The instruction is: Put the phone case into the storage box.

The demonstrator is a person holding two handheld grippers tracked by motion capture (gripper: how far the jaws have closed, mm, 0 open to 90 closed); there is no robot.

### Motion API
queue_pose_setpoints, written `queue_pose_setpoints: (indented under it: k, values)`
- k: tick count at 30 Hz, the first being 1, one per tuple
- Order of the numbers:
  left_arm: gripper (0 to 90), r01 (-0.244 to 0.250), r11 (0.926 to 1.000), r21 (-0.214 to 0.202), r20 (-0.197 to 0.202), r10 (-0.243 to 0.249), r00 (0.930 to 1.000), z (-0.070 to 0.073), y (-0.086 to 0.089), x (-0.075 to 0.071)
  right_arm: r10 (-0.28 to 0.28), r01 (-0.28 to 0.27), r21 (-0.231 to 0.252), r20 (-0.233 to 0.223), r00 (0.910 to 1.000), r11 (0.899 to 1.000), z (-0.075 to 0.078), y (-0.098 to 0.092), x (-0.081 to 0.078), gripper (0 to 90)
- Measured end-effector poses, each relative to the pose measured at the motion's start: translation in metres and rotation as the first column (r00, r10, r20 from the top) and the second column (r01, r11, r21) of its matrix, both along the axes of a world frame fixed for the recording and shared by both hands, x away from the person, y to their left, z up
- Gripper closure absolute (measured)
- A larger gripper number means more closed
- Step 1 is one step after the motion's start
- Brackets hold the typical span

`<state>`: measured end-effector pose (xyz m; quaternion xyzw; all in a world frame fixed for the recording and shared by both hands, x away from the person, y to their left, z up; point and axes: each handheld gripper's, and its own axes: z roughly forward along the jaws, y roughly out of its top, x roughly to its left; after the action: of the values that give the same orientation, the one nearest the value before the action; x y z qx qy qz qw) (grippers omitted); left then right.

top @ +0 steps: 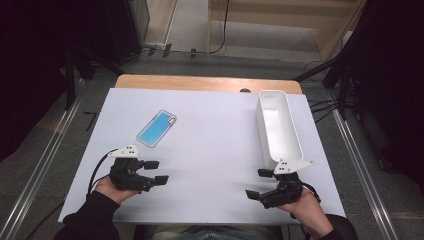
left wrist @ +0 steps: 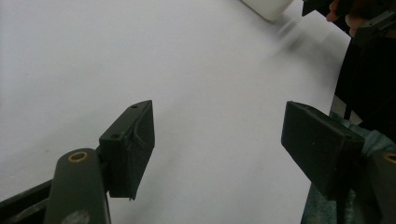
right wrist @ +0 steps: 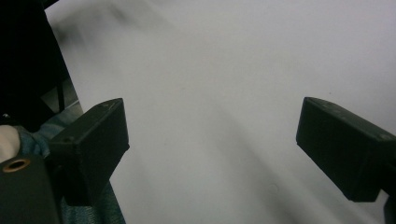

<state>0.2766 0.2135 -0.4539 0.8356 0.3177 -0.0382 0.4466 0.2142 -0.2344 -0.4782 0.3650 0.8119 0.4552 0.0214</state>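
Both grippers, left gripper (top: 156, 171) and right gripper (top: 257, 184), wide open, empty. Blue phone (top: 157, 128) lies flat near left one. Reach slow, pinch long sides (white bin (top: 295, 145) waits right).

Bright evenly lit white table (top: 210, 165), dark surroundings, soft shadows, gripper views blurred

The high view looked forward and down from above the person's side, taking in the whole tabletop (top: 210, 150). Each gripper view rode low and close, looking along its own jaws across the same white surface, toward the middle.
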Motion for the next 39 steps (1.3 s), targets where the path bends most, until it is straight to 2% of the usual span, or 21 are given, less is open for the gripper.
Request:
queue_pose_setpoints:
  k: [8, 15, 39]
  values:
    - [25.7, 0.001, 1.0, 0.004, -0.003, -0.001, 1.0, -0.0005, -0.0006, -0.0007, 0.004, -0.004, 0.009, -0.017, 0.9999, 1.0, -0.0001, 0.0005, 0.0, 7.9]
    - [25.7, -0.003, 1.0, 0.007, -0.009, 0.003, 1.0, -0.0007, 0.0001, -0.0002, -0.013, 0.013, 0.02, -0.022, 0.9997, 1.0, 0.0009, -0.0013, 0.0009, 8.0]
    - [25.6, -0.007, 0.9998, 0.016, -0.009, 0.007, 0.9999, -0.0008, 0.0012, 0.0009, 0.0, 0.0, 0.008, -0.033, 0.9994, 1.0, -0.0001, 0.0002, 0.0006, 8.0]
